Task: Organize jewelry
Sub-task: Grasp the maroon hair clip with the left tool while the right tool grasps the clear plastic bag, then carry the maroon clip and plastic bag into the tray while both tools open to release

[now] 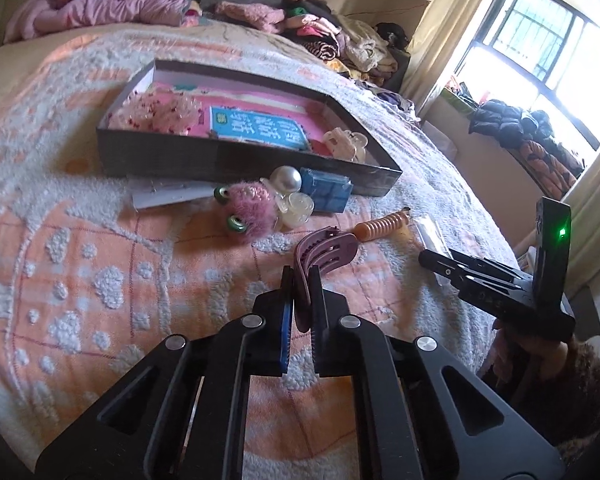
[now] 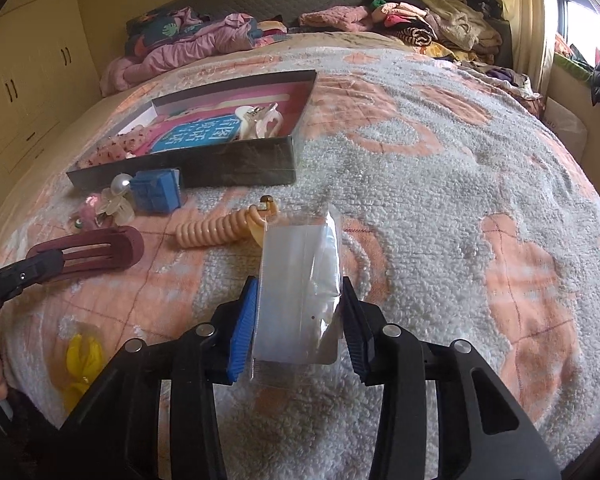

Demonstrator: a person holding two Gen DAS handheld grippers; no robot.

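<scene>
Our left claw (image 1: pixel 303 280) pinches the pink hair clip (image 1: pixel 326 250); right claw (image 2: pixel 300 292) grips a clear packet (image 2: pixel 300 280), contents indistinct, hiding the coil tie's (image 2: pixel 220 228) three-o'clock end.

Black left claw (image 1: pixel 302 284) and right claw (image 2: pixel 300 300), each with 1 blue ribbed pad, silver rivets.

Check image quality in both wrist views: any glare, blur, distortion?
Left wrist: window blown out white, fisheye bends the bed, box slightly soft. Right wrist: even light, window glare only at the edge, clear packet sharp, same barrel distortion.
</scene>
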